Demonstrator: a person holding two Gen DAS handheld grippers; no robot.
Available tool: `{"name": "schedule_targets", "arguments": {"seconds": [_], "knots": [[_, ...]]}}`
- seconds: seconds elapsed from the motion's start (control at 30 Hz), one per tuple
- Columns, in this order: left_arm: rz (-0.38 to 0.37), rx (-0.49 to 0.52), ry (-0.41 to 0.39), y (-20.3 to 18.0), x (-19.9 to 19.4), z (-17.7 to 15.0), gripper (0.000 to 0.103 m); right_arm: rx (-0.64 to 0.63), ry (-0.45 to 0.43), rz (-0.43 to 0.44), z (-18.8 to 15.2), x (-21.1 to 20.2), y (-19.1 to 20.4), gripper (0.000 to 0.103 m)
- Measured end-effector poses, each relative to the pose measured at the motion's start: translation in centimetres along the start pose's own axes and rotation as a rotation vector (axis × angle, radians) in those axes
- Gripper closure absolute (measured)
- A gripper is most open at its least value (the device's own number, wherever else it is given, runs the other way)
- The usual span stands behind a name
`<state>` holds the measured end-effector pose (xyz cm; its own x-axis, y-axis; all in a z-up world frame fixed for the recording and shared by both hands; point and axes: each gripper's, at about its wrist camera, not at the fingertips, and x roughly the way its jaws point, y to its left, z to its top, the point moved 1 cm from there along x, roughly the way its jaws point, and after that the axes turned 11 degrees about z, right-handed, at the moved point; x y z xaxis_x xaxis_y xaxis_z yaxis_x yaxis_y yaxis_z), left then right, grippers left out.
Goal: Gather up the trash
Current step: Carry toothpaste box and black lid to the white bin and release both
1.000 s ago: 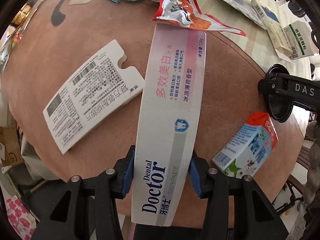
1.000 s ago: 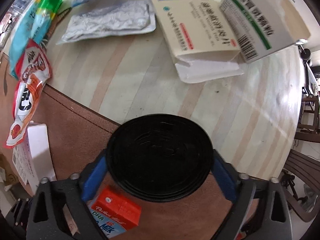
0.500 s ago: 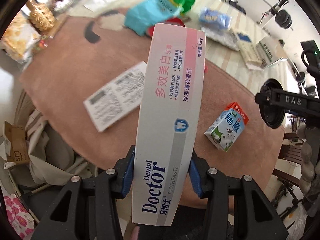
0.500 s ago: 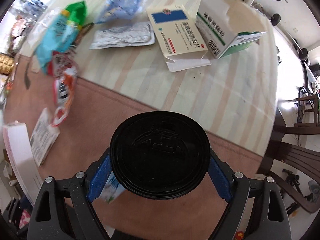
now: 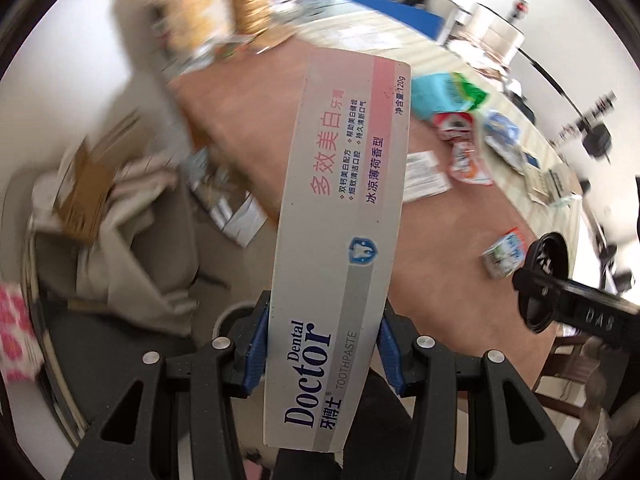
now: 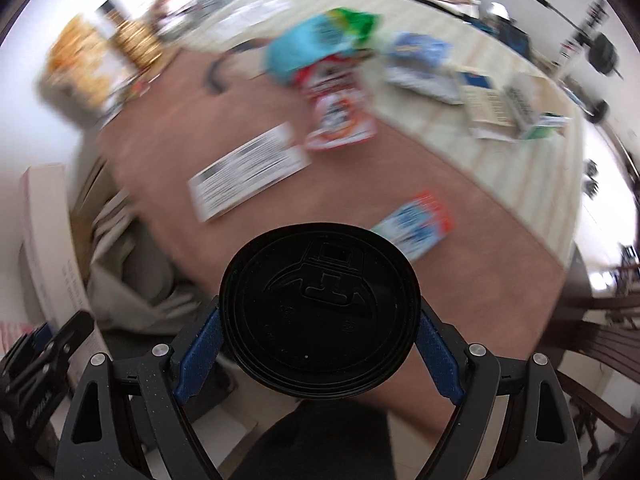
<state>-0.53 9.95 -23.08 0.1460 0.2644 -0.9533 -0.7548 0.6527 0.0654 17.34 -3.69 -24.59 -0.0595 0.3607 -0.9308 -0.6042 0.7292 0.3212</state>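
Both hand-held grippers have lifted away from the surface (image 6: 500,264): left hand-held gripper (image 5: 324,344) clamping the toothpaste box (image 5: 340,208), right hand-held gripper (image 6: 320,344) clamping the black lid (image 6: 320,308), probably swinging toward the bin bag (image 5: 132,248).

A round table (image 6: 500,216) fills the view, half under a brown mat (image 6: 168,148), half bare striped wood. On the mat lie a white printed card (image 6: 248,172) and a small milk carton (image 6: 414,228). A red-and-white wrapper (image 6: 338,116) straddles the mat's edge (a turquoise bag (image 6: 308,46) just behind), and opened medicine boxes (image 6: 508,110) sit far right.
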Motion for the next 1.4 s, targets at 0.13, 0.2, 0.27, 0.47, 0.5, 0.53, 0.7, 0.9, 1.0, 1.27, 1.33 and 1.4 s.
{"name": "schedule_targets", "arguments": {"seconds": [0.13,0.2,0.27,0.47,0.5,0.53,0.7,0.9,1.0,1.27,1.33,1.4], "knots": [[0.0,-0.127,0.108,5.7,3.5,-3.4,0.059,-0.099,0.103,0.042,-3.6,5.3,5.4,0.013],[-0.013,-0.203,0.183,8.3,7.0,-5.6,0.059,-0.145,0.165,0.052,-5.4,9.1,7.0,0.013],[-0.03,-0.26,0.25,10.1,10.7,-7.7,0.059,-0.174,0.23,0.059,-7.2,13.5,8.0,0.013],[-0.111,-0.431,0.454,13.0,26.0,-14.3,0.059,-0.184,0.428,0.1,-12.4,28.5,7.3,0.013],[-0.126,-0.456,0.487,13.1,28.9,-15.4,0.059,-0.179,0.462,0.103,-13.4,31.7,6.8,0.013],[-0.144,-0.474,0.514,13.2,31.5,-16.2,0.059,-0.176,0.48,0.1,-13.9,33.8,6.5,0.013],[-0.177,-0.572,0.588,14.3,43.5,-19.7,0.056,-0.162,0.555,0.115,-16.1,45.0,5.1,0.013],[-0.108,-0.646,0.558,16.4,50.1,-20.9,0.017,-0.184,0.603,0.152,-17.1,55.5,5.5,0.01],[-0.024,-0.623,0.531,16.9,50.7,-20.7,0.007,-0.207,0.608,0.159,-17.6,57.5,5.8,0.003],[0.202,-0.542,0.448,20.0,48.0,-21.5,0.003,-0.352,0.528,0.017,-16.8,57.1,7.5,0.0],[0.213,-0.53,0.449,19.8,47.1,-21.6,0.003,-0.383,0.51,-0.034,-16.5,56.6,7.8,0.0],[0.214,-0.522,0.457,19.6,46.4,-21.6,0.003,-0.415,0.491,-0.068,-16.3,55.4,8.1,0.0]]}}
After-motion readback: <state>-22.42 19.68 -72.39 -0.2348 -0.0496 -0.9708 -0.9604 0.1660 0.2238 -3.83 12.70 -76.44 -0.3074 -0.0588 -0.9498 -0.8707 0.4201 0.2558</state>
